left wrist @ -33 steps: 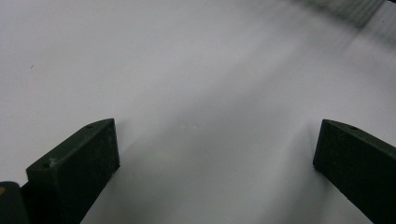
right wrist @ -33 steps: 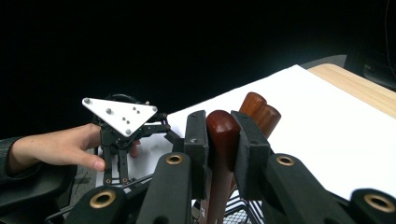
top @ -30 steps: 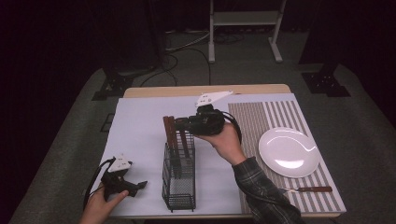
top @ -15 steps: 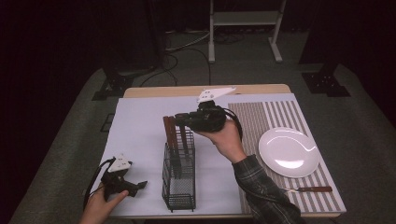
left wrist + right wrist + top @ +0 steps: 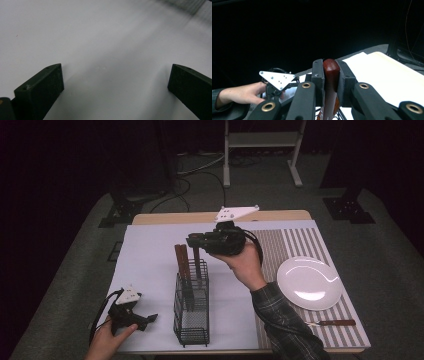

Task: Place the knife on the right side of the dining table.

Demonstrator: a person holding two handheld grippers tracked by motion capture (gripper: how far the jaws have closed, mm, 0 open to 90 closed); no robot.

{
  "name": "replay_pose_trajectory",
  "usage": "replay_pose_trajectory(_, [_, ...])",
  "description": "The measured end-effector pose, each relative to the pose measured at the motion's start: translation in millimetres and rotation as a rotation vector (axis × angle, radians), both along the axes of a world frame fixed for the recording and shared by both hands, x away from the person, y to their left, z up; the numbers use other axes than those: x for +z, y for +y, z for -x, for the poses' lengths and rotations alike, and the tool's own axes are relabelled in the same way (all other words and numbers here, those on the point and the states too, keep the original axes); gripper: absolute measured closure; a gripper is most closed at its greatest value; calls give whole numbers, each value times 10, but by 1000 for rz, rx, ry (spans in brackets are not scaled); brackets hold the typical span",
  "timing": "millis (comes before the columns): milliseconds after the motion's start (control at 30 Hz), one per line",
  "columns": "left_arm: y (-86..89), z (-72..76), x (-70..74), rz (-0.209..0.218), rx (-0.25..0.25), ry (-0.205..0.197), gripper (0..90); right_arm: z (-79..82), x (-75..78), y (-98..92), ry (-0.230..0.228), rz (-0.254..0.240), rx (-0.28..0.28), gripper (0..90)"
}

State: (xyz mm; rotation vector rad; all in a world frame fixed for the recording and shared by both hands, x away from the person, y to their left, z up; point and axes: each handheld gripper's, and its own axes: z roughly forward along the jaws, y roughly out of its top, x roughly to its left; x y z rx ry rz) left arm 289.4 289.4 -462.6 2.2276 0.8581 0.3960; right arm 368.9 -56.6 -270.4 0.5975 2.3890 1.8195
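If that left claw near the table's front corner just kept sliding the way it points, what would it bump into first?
Probably the black wire cutlery rack: the open left claw points toward its base across bare white cloth, though depth is hard to judge.

The high view looks forward and down over the whole worktop. The left gripper view skims close over its white sheet. The right gripper view looks level across the worktop, also catching the left tongs.

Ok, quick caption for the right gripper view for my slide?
Right gripper clamped on a brown wooden handle, with the left gripper in the person's hand beyond.
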Motion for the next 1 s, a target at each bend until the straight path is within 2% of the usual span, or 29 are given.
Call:
replay_pose_trajectory(500, [1, 0, 0, -1, -1, 0, 0, 25, 303, -118, -51, -33, -26, 776])
replay_pose_trajectory(1000, [0, 1, -1, 1, 0, 2, 0, 16, 491, -307, -84, -66, -71, 778])
